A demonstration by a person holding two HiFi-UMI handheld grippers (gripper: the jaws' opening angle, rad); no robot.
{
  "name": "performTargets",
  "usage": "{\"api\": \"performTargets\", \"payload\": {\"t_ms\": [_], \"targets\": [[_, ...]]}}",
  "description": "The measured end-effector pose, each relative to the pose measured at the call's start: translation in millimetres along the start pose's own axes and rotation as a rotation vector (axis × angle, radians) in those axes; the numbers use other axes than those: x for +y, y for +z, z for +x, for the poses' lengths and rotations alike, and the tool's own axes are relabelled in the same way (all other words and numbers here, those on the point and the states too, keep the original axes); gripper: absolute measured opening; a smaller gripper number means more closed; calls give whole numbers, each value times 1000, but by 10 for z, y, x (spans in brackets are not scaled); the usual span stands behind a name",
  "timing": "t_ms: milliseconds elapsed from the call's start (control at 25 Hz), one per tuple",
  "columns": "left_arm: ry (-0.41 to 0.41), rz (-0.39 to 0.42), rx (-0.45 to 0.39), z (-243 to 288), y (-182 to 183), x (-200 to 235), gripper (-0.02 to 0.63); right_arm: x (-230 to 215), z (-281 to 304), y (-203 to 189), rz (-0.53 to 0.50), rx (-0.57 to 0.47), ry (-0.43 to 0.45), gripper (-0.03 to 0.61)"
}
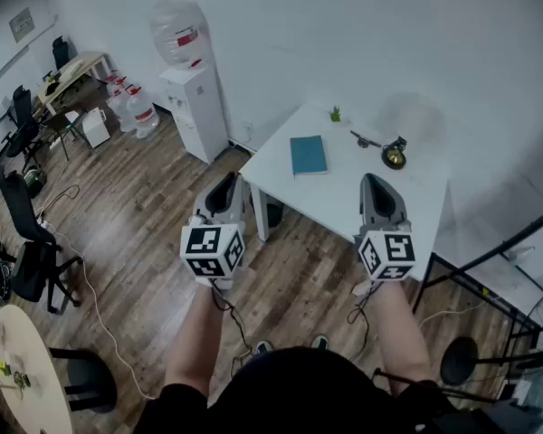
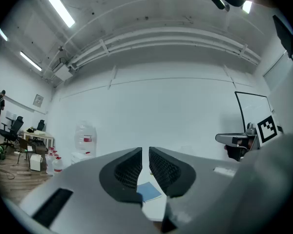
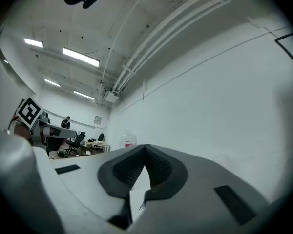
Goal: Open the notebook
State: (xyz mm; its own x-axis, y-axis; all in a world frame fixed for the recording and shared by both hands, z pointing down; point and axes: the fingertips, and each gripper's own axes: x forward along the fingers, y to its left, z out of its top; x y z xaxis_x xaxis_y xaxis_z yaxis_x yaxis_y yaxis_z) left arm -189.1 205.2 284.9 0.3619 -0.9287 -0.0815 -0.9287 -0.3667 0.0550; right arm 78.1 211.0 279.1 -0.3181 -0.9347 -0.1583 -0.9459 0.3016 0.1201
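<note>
Person stands on wood-plank floor [image 1: 136,233], one gripper in each hand, both held out about level and short of the white table [image 1: 416,197]. Left gripper [image 1: 226,183]: in its own view the jaws [image 2: 145,152] stand a narrow slit apart, ribbed pads facing each other, nothing between them, hand empty. Right gripper [image 1: 377,181]: in its own view the jaws [image 3: 145,147] meet at the tips, clenched on nothing. Notebook [image 1: 309,155], blue cover, lies closed and flat on the table's near-left part, well apart from both grippers; ahead of the left one and slightly to its right. It also shows low in the left gripper view, below the slit [image 2: 149,191]. On the same table, toward the far side: small green plant [image 1: 335,114], a thin dark item [image 1: 365,139] too small to identify, and beside it a brass-and-black object [image 1: 394,155]. Left of the table against the wall, a white water dispenser [image 1: 196,107] with a bottle on top; spare water jugs [image 1: 131,102] on the floor near it. Black office chairs [image 1: 32,242] at far left.
</note>
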Motion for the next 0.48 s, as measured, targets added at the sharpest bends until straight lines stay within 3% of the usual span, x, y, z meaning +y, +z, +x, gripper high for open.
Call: {"api": "performTargets", "payload": {"t_ms": [480], "targets": [[-9, -8, -16, -207, 80, 234, 44, 283, -2, 99, 12, 13, -20, 3]]}}
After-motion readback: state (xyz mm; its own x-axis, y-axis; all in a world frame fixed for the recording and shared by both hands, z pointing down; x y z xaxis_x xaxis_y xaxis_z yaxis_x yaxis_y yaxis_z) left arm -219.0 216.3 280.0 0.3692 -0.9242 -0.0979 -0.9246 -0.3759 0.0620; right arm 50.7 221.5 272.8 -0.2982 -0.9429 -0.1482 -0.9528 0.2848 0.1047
